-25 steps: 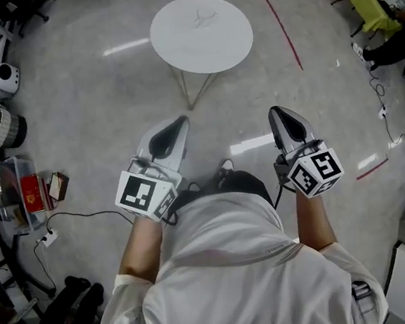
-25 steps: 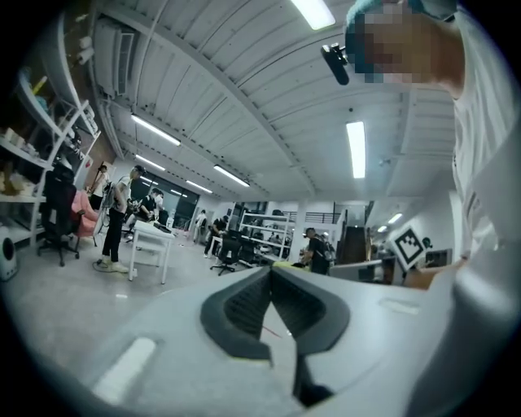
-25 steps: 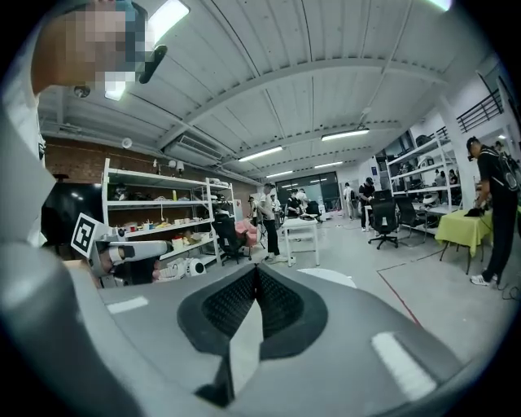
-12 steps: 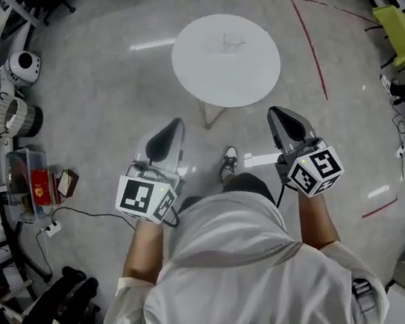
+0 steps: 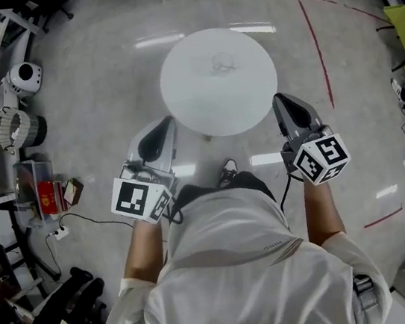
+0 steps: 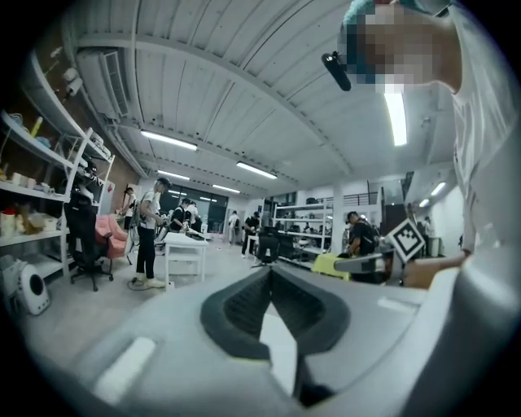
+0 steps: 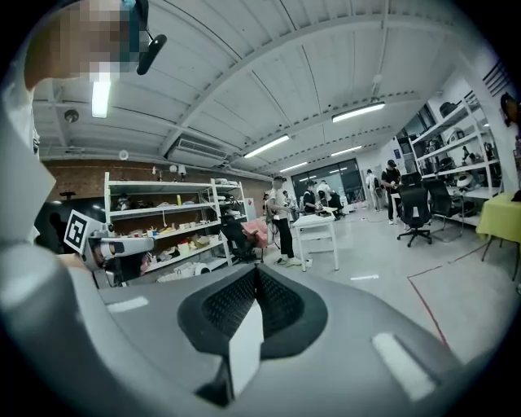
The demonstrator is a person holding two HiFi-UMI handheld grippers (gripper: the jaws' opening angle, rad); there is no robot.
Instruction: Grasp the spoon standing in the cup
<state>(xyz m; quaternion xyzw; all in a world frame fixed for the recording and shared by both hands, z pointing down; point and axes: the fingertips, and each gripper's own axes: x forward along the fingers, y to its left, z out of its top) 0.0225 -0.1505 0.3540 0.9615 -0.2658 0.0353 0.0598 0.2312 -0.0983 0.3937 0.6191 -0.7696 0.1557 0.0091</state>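
Person in white shirt [image 5: 233,266] stood facing round white bench [image 5: 185,96], gripper in each hand. Clear cup [image 5: 223,61] sat near bench middle, well apart from both grippers; spoon in it too small to make out. Left gripper [image 5: 160,128] hung by bench's near-left edge, jaws pressed together, nothing between them. Right gripper [image 5: 285,101] by near-right edge, jaws likewise together, empty. Red tape line [image 5: 319,49] ran on floor, right of bench.

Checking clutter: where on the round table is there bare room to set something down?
Nearly all the table is bare: the near half between left gripper and right gripper, and both sides. Only the cup stands past the middle; nowhere crowded.
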